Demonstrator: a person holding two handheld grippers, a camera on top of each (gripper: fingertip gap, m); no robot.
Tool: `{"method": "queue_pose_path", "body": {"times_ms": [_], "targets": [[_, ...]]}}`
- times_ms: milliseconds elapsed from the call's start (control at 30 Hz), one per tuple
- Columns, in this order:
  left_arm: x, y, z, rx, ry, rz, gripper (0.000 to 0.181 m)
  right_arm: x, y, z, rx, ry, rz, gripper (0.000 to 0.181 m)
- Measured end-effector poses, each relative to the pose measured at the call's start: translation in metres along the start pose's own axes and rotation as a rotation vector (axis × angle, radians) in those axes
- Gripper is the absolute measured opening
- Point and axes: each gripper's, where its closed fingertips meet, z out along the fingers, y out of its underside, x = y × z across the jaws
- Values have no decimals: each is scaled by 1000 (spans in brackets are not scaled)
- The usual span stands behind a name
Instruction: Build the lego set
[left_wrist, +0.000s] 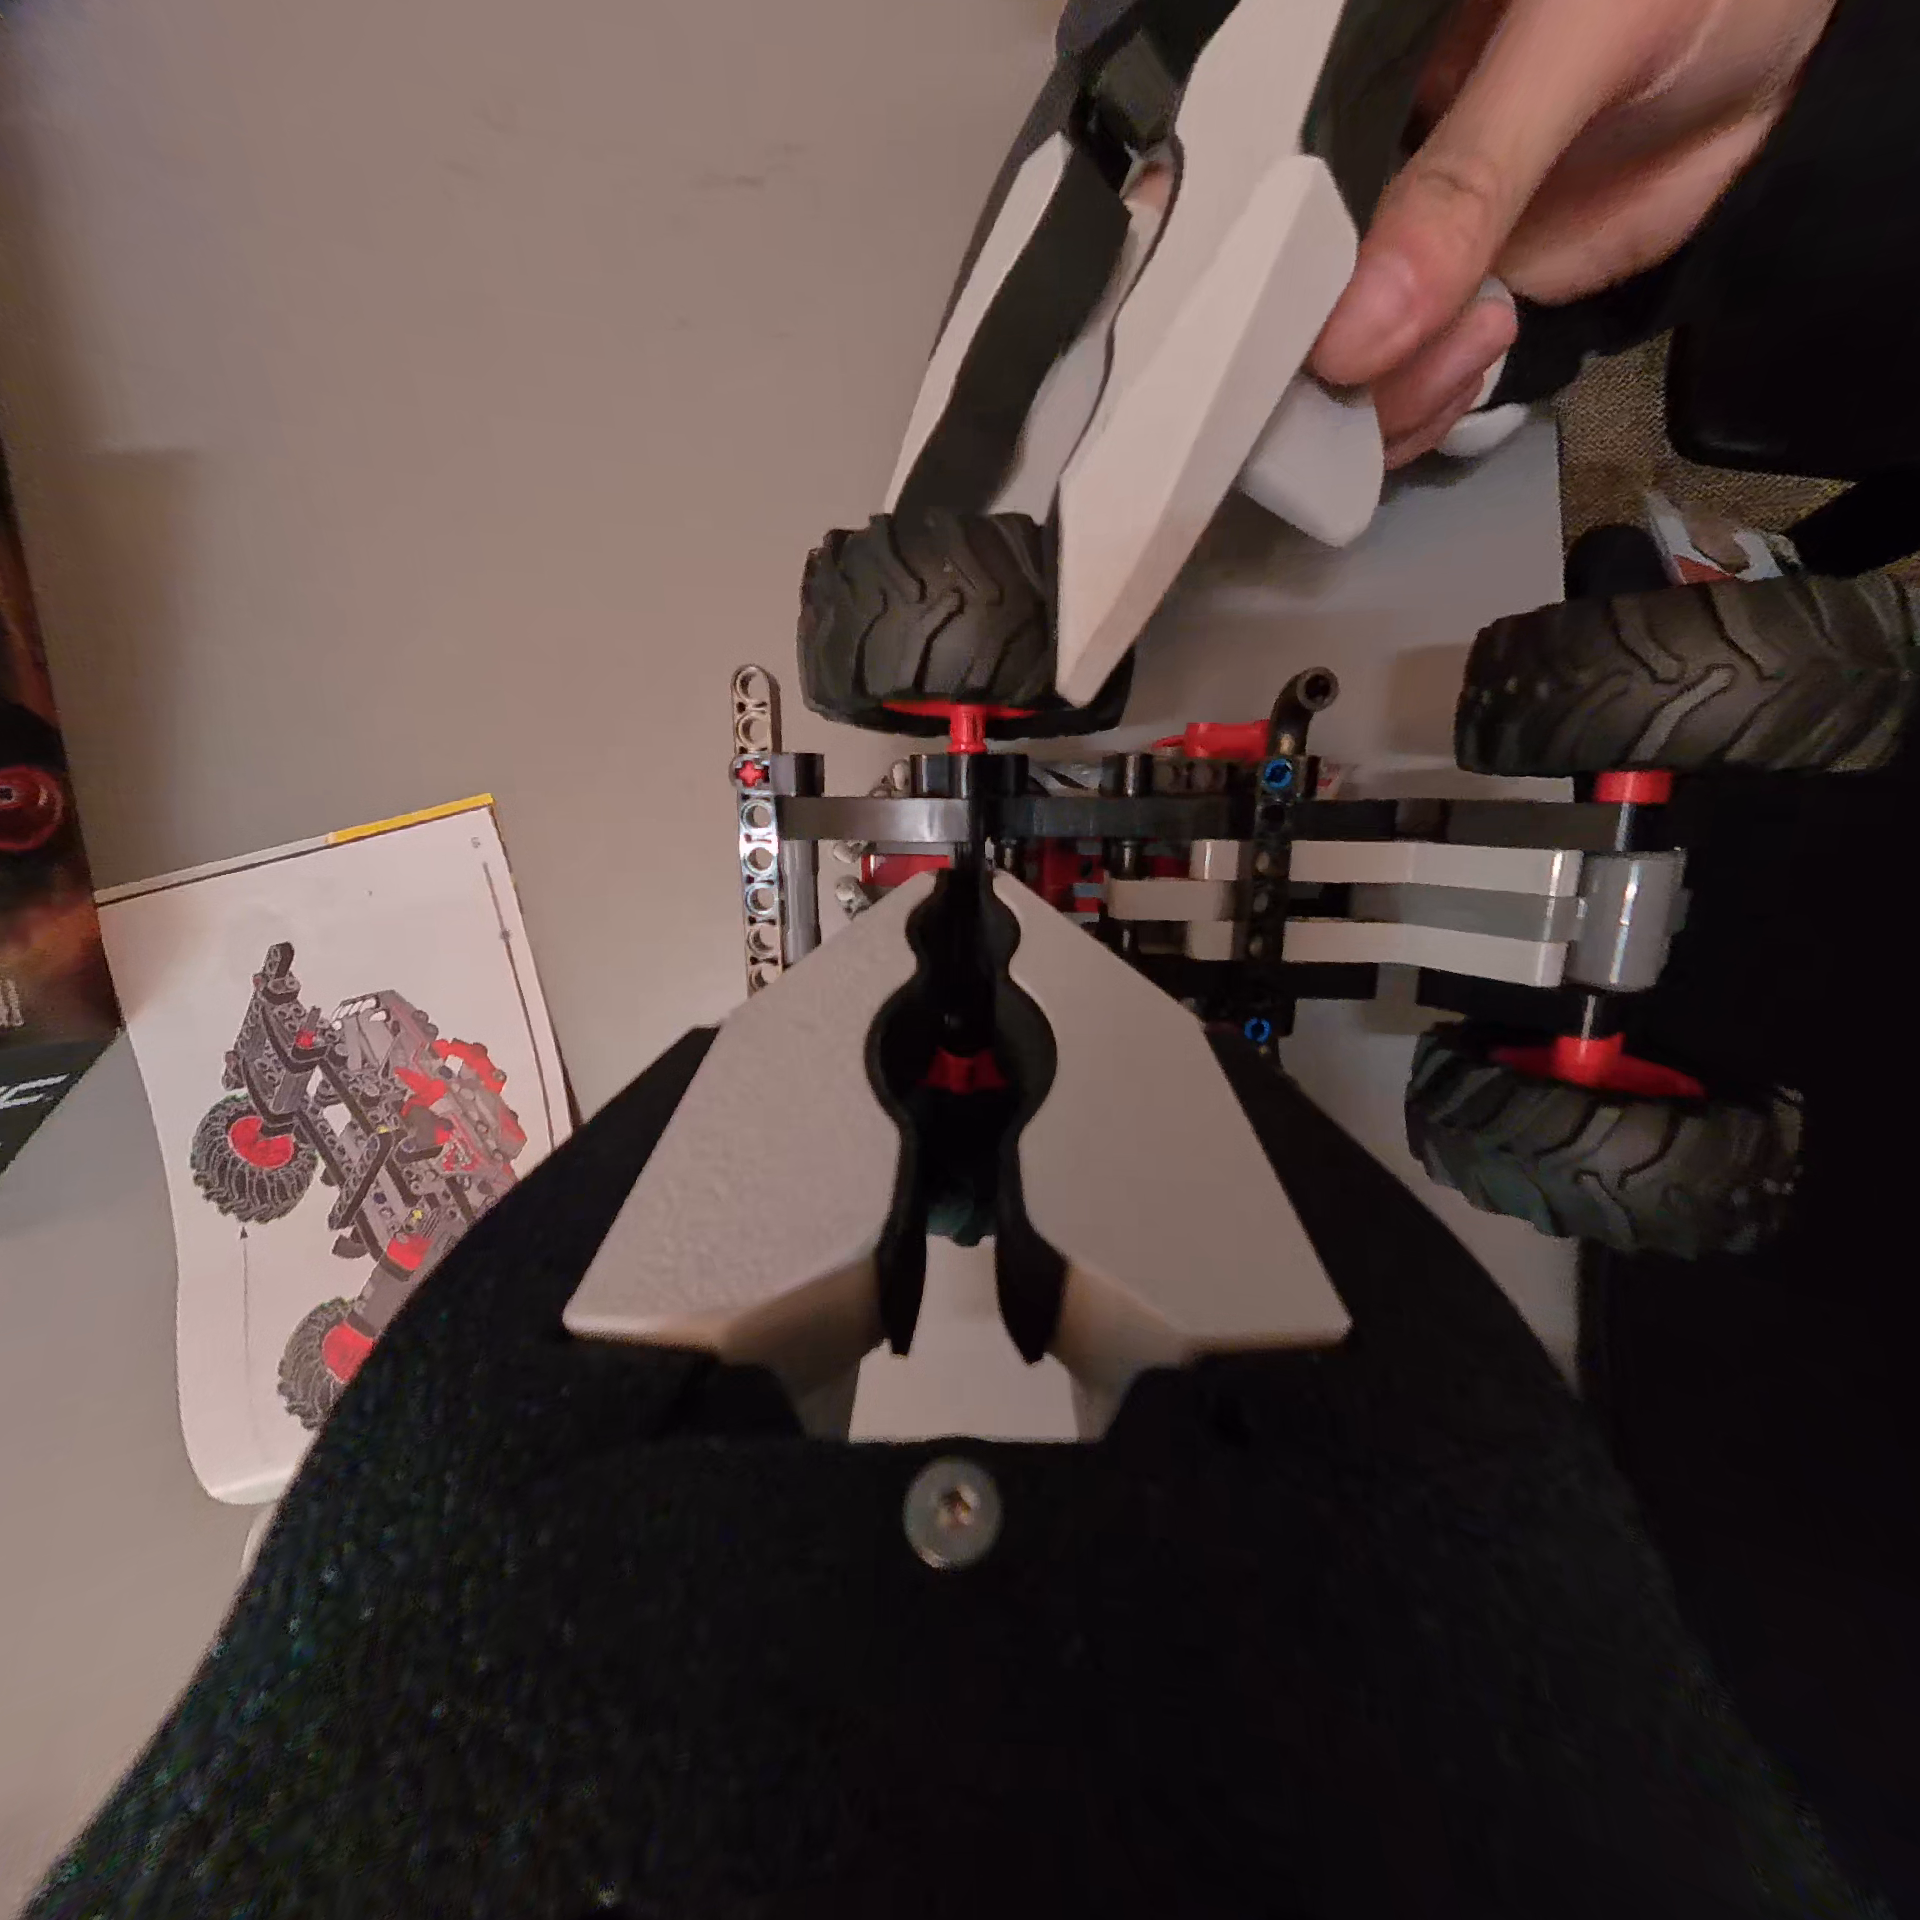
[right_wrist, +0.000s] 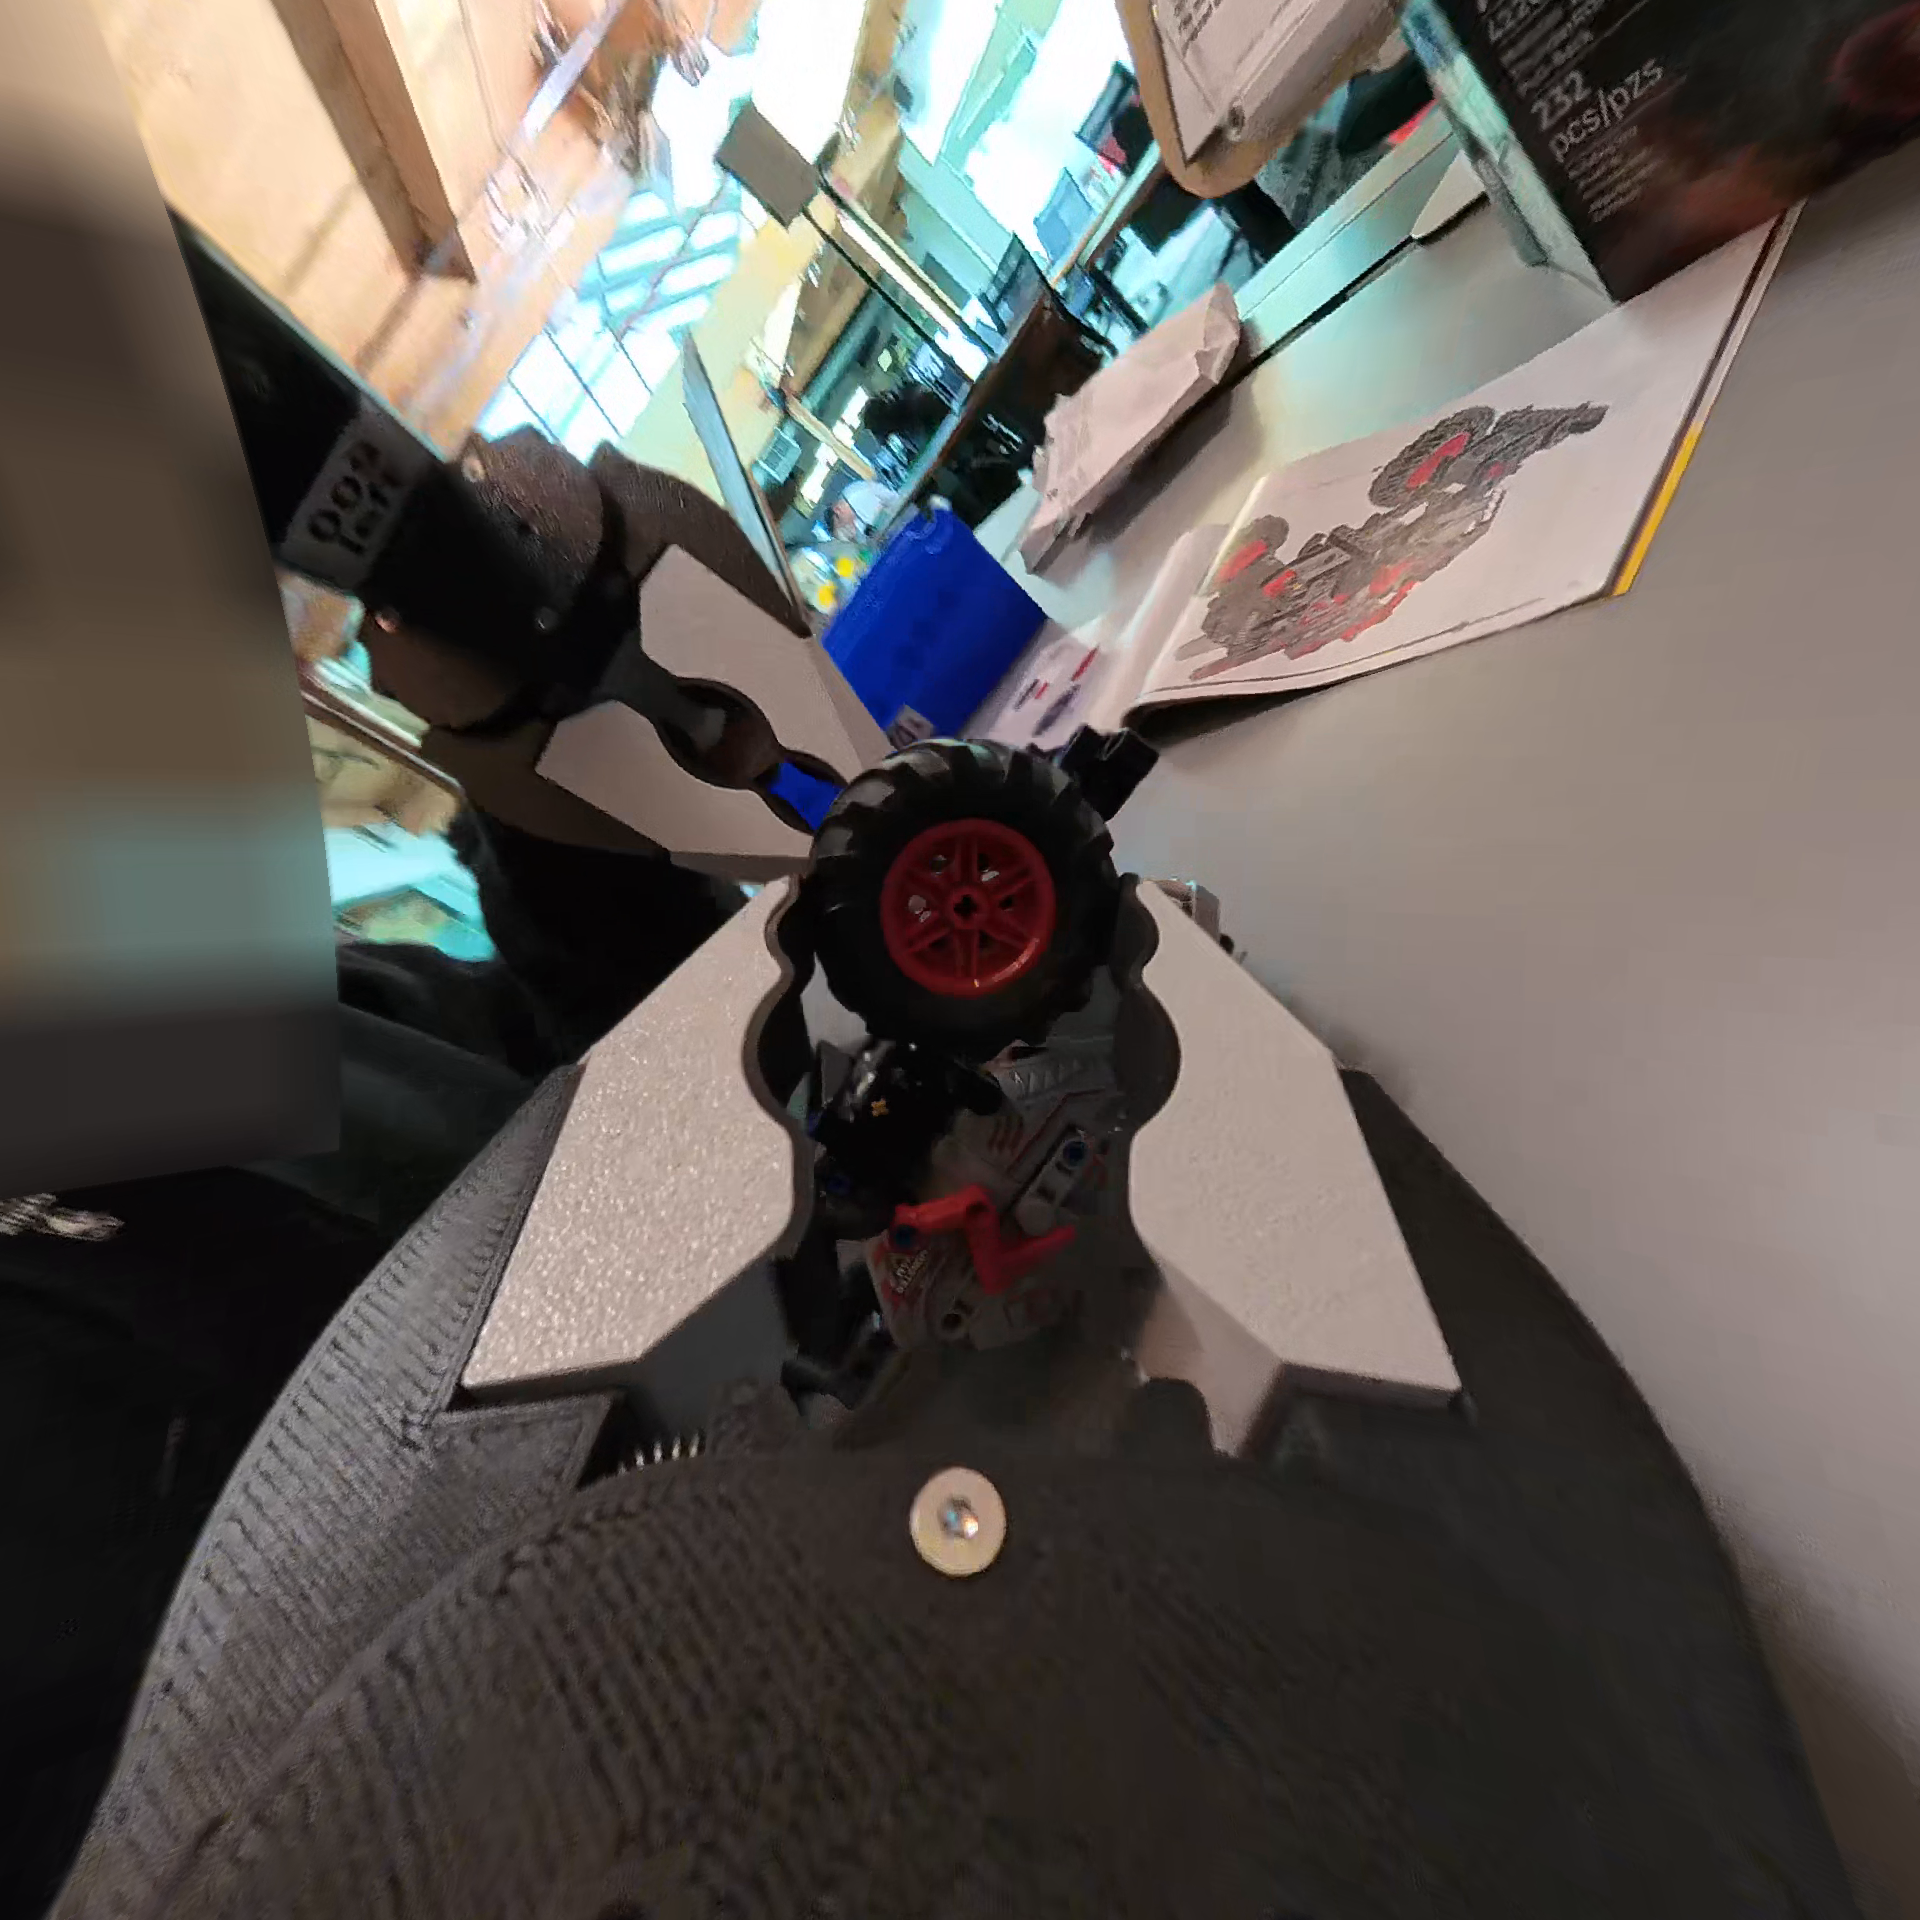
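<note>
A partly built lego truck (left_wrist: 1351, 894) of grey, black and red beams is held on its side over the white table. My left gripper (left_wrist: 961, 894) is shut on a black part at the truck's near end. My right gripper (left_wrist: 987, 603) comes down from above, shut on a black tyre (left_wrist: 925, 623) with a red hub, which sits at the top of a red axle pin (left_wrist: 966, 727). In the right wrist view my right gripper (right_wrist: 961, 904) holds that wheel (right_wrist: 966, 914) by its tread, with the truck (right_wrist: 977, 1226) behind it and the left gripper (right_wrist: 821, 779) beyond.
Two more wheels (left_wrist: 1683, 675) (left_wrist: 1590, 1143) are mounted at the truck's right end. An open instruction booklet (left_wrist: 343, 1039) (right_wrist: 1403, 561) lies on the table, with the dark set box (left_wrist: 31, 831) (right_wrist: 1662, 125) behind it. A blue bin (right_wrist: 925, 613) and a paper bag (right_wrist: 1132, 416) lie farther back. My two grippers' fingertips are within a few centimetres of each other.
</note>
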Motion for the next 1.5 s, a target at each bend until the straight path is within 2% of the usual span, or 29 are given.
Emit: {"method": "queue_pose_path", "body": {"times_ms": [167,433,567,767,933,1000,1100,1167,1300,1467,1500], "targets": [[1,-2,2,-16,-23,22,0,1,5,-2,-164,100,-197,58],[-2,-1,2,-5,-19,44,0,3,8,-1,-365,150,-408,58],[1,0,0,43,53,43,0,-1,9,0,-383,120,-472,59],[4,-2,-1,54,45,69,0,-8,4,-1,-329,114,-597,58],[7,-4,1,42,31,86,0,-7,7,-5,-371,97,-664,58],[8,-5,1,44,23,84,0,-7,9,-7,-430,143,-744,57],[8,-6,2,30,-11,91,0,-6,12,-8,-559,259,-974,57],[6,-5,2,30,-29,90,0,-4,11,-6,-589,297,-1060,57],[7,-5,3,38,-10,95,0,-3,13,-6,-630,287,-1004,57],[14,5,11,0,47,78,0,12,29,-4,-797,307,-1168,58],[11,4,11,15,28,69,0,10,22,-2,-726,320,-1177,58]]}}
